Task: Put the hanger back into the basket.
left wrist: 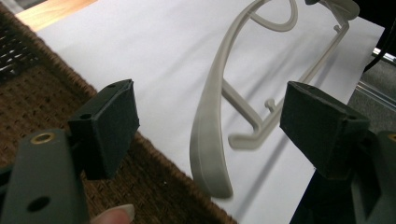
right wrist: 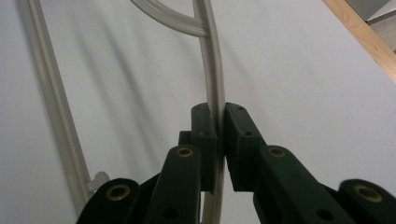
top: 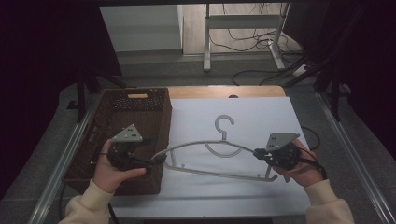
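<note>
Clamping one grey plastic hanger [top: 219, 154] in my right gripper [top: 258, 152]; left gripper [top: 159, 161] spread wide, one wicker basket [top: 161, 109] beside.

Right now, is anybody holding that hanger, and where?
Yes. The right tool is shut on the hanger, pinching the thin curved arm near its right end. The left tool is open around the other end, not touching it.

The hanger [top: 219, 151] I hold is pale beige-grey. My claws [right wrist: 219, 122] are black with brass-coloured screws. The basket [top: 161, 119] is dark brown, woven. The surface [top: 261, 116] is white with a light wooden edge.
</note>
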Motion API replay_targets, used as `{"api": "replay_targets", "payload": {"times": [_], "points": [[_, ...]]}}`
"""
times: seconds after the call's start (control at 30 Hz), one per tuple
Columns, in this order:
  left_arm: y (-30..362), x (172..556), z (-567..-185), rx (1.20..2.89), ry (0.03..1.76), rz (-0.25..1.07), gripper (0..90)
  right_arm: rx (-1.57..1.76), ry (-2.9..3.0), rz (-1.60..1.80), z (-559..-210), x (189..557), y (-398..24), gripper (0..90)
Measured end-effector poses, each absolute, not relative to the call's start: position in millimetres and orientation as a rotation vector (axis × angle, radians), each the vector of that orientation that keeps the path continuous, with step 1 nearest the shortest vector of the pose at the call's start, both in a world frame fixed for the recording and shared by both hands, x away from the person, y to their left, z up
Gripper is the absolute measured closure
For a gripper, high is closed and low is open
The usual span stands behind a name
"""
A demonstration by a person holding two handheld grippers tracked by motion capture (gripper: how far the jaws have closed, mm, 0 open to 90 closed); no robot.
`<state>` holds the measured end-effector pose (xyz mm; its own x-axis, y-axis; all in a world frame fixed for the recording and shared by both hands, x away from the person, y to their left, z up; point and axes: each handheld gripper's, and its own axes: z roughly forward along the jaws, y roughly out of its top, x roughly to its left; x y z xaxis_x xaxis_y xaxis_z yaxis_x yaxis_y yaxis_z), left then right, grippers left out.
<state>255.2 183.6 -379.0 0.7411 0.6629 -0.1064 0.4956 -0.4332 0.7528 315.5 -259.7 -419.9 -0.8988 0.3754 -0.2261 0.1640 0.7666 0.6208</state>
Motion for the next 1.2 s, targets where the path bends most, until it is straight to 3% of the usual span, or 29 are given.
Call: {"api": "replay_targets", "payload": {"times": [0.73,1.2], "points": [[150.1,286.3,-366.1,2.210,0.817,0.239,21.7,0.388,2.635,0.896,-420.1,315.0,-255.1,82.7],[119.8,309.3,-378.4,2.338,0.747,0.117,26.9,0.358,2.646,0.895,-421.2,313.7,-250.5,82.6]]}}
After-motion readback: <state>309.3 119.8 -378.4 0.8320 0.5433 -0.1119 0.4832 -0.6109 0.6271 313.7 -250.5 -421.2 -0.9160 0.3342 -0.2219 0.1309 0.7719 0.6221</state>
